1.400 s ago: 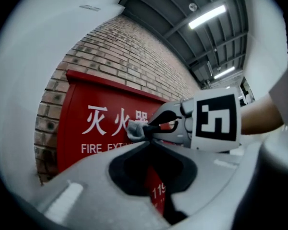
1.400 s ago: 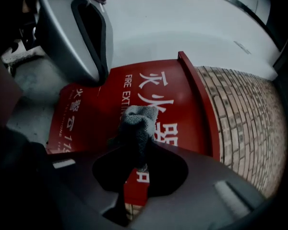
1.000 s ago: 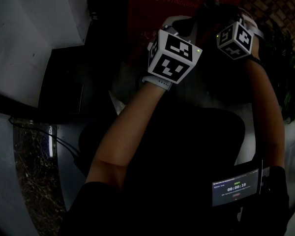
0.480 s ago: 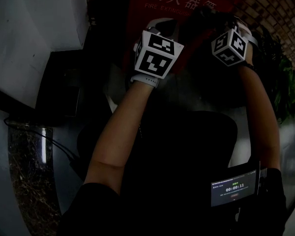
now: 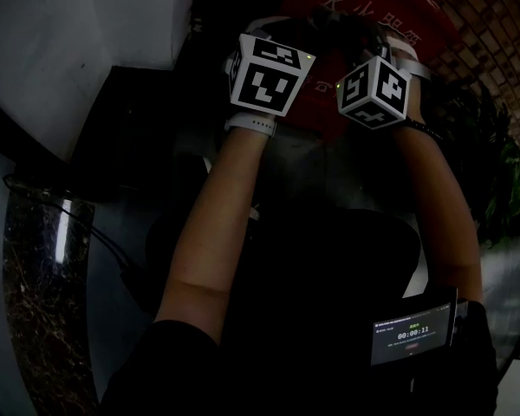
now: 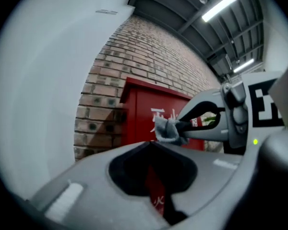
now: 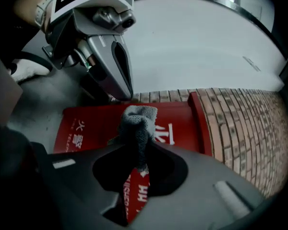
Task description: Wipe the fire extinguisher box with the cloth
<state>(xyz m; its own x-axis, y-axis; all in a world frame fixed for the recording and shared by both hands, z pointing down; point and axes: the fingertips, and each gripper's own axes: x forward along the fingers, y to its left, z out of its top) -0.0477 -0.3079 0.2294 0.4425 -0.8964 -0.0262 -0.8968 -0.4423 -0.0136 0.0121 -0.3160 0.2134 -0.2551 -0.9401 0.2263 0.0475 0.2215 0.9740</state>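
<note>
1. Cloth (image 7: 137,121) is pinched at the tips of the right gripper (image 7: 140,146), whose jaws are closed tight on it. A wad stands up above the tips and a short tail hangs into the hollow behind them.
2. It is grey with a fine knitted grain, crumpled into a small bunch.
3. In the left gripper view the bunch pokes out of the right gripper's tips in front of the fire extinguisher box (image 6: 139,114). Whether it touches the box's front cannot be told.
4. The box is red, with large white Chinese characters and a line of smaller white lettering on its front. It stands against a brick wall (image 6: 134,56), next to a plain white wall (image 6: 43,80).
5. The left gripper (image 6: 151,143) has its jaws brought together with nothing between them. Only the red front shows through the hollow behind the tips.
6. In the dim head view the two grippers are held near each other in front of the box, the left one slightly higher in the picture.
7. A small screen (image 5: 412,334) showing a timer sits at the lower right of the head view.
</note>
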